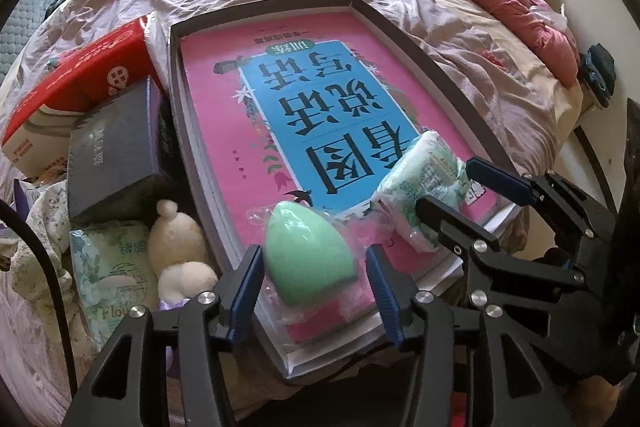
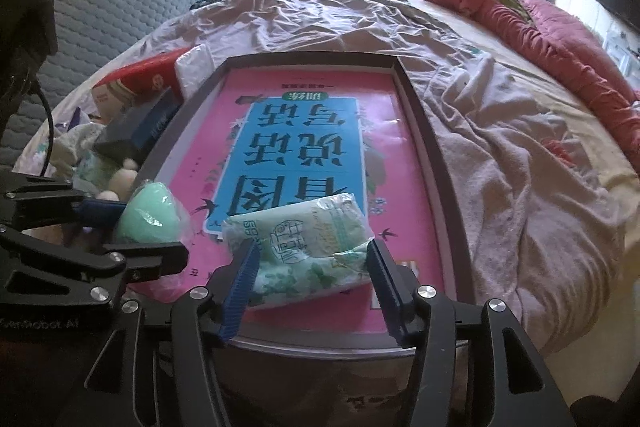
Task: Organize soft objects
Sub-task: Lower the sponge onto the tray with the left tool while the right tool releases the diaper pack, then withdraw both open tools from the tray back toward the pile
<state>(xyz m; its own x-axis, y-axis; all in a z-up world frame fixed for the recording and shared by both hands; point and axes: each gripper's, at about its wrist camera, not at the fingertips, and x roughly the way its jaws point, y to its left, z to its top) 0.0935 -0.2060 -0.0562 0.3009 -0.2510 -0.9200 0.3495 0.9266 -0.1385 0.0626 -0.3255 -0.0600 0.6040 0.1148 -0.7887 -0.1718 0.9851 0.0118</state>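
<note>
Your left gripper (image 1: 314, 291) is standing open around the green sponge (image 1: 308, 259) | your right gripper (image 2: 312, 287) is gaping around the tissue pack (image 2: 308, 247), pads apart | both are lying at the tray's (image 2: 436, 163) near edge

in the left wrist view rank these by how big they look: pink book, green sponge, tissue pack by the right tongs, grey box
1. pink book, by far the largest
2. grey box
3. green sponge and tissue pack: these look alike, and the sponge sits nearer the camera, so I won't rank them.
</note>
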